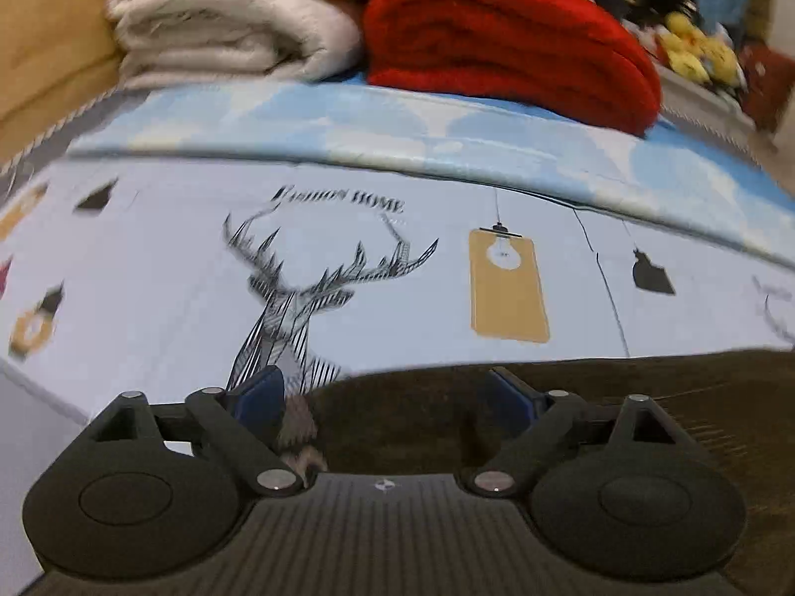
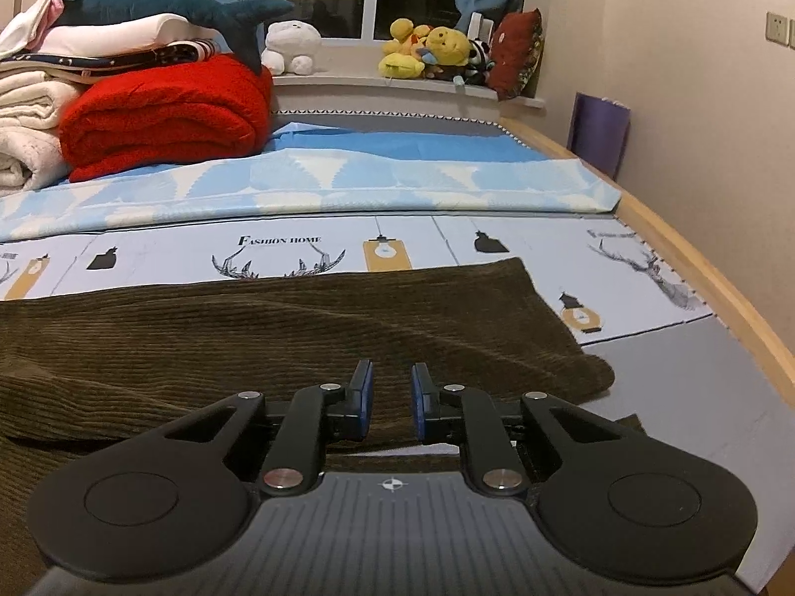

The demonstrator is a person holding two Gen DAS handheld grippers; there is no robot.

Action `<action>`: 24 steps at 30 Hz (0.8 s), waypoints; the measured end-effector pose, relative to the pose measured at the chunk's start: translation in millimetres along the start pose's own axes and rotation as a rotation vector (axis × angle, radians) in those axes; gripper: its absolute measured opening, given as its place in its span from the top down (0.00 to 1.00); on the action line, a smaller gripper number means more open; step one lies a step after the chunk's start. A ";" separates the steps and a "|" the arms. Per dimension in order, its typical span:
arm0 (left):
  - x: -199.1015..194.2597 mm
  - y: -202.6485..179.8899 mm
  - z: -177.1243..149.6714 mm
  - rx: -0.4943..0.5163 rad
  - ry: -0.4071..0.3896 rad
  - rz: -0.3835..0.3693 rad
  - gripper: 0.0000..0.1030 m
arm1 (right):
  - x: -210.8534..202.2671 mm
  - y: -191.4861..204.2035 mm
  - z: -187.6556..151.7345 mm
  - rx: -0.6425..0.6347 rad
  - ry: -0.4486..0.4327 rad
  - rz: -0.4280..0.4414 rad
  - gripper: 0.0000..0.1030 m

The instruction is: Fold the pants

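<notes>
Pants: brown corduroy, long axis lay left-right across the bed.
Left gripper: jaws wide apart, holding nothing.
Right gripper: narrow gap, empty, above pants.

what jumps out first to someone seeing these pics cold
The folded red blanket at the far left of the bed grabs the eye first, with a blue shark plush lying on the stack beside it. Nearer, the brown corduroy pants spread flat across the deer-print sheet, directly under the right gripper. Yellow plush toys crowd the window sill at the back.
</notes>
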State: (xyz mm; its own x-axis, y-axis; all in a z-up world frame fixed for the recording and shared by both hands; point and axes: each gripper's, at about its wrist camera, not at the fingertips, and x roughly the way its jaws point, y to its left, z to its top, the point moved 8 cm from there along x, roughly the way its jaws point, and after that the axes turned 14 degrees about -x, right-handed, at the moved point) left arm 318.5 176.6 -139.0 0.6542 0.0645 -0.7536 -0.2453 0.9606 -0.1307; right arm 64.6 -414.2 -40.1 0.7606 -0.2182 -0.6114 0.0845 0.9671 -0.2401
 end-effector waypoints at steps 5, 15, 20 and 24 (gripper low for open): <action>32.9 -12.5 -4.3 0.078 0.102 -0.107 0.11 | -1.7 -3.4 -3.1 -0.005 0.019 -0.019 0.84; 25.7 -22.8 -9.3 0.186 0.174 -0.173 0.92 | -17.7 -21.0 -16.5 0.016 0.049 -0.068 0.84; -13.1 -38.3 -9.6 0.286 0.119 -0.137 0.97 | -24.5 -23.8 -18.6 0.001 0.045 -0.084 0.84; -71.2 -51.2 -15.0 0.380 0.060 -0.134 0.98 | -22.9 -23.8 -26.2 0.016 0.073 -0.063 0.84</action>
State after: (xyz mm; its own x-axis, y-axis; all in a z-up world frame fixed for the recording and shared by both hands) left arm 273.8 118.8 -88.3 0.6164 -0.0736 -0.7840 0.1285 0.9917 0.0080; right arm 28.3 -435.6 -40.2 0.7049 -0.2871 -0.6486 0.1414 0.9529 -0.2682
